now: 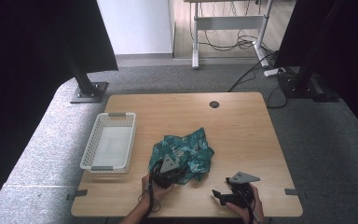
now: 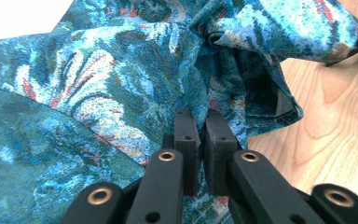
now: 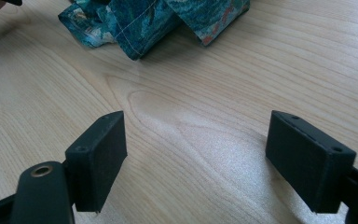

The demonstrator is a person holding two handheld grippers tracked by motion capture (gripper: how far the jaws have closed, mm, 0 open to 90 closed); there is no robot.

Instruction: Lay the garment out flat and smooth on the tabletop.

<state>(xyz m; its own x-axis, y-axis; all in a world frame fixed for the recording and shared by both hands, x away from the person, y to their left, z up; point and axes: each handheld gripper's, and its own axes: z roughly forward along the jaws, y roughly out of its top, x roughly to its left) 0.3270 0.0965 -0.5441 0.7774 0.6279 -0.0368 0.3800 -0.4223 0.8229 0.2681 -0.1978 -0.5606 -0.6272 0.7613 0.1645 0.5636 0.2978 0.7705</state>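
A crumpled teal cloth (image 1: 186,148) with a blue, white and red leaf print lies in the middle of the wooden table (image 1: 242,126). My left gripper (image 1: 179,171) sits at the cloth's near left edge. In the left gripper view its jaws (image 2: 203,126) stand almost together, pinching a fold of the cloth (image 2: 121,84). My right gripper (image 1: 216,196) rests low over the table near the front edge, to the right of the cloth and apart from it. Its jaws (image 3: 196,140) are wide open over bare wood, with the cloth's hem (image 3: 140,28) lying farther ahead.
A white mesh basket (image 1: 93,144) stands on the left side of the table. A round cable hole (image 1: 214,104) is near the far edge. Black frame posts (image 1: 86,79) rise beyond the table's corners, and a desk with cables (image 1: 233,42) stands behind.
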